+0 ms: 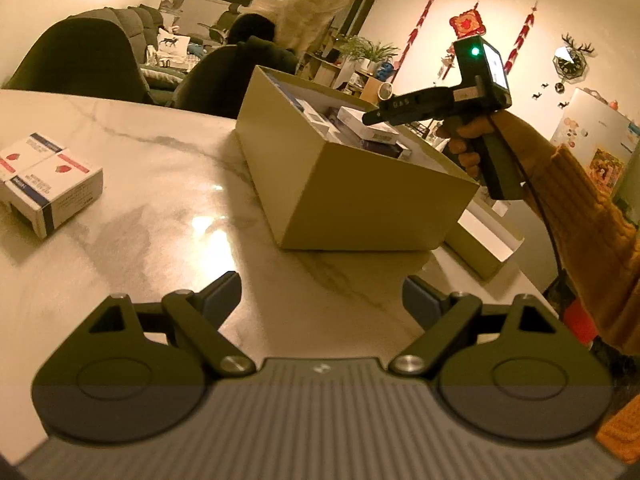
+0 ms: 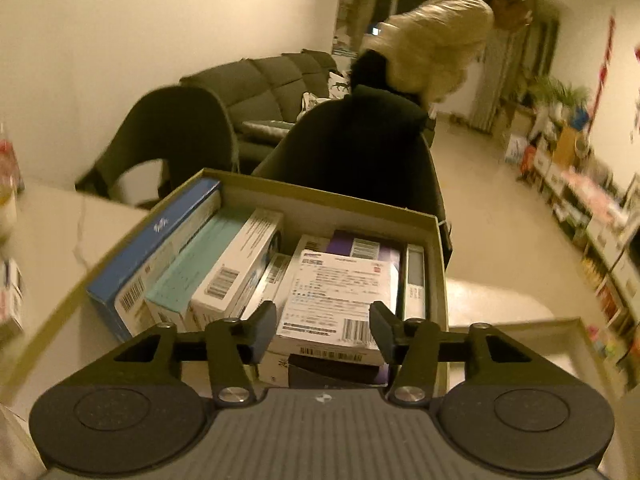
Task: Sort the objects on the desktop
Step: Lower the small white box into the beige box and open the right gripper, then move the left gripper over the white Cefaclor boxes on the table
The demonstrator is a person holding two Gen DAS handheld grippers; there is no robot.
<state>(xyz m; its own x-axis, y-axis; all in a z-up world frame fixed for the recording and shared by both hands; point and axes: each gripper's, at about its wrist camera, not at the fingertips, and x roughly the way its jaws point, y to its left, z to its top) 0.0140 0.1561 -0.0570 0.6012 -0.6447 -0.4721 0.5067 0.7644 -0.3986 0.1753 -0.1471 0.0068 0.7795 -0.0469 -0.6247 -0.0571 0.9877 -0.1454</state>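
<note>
Inside tan box (image 2: 440, 264): white barcoded carton (image 2: 336, 300) lies flat between part-open right hand-held gripper (image 2: 323, 322); left hand-held gripper (image 1: 322, 294) wide.

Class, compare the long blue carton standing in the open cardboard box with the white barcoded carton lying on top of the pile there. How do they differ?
The long blue carton is blue-faced and leans on edge against the left wall of the cardboard box; the white barcoded carton is white and lies flat on the pile. The blue one looks longer. Both are barcoded packs inside that box.
</note>
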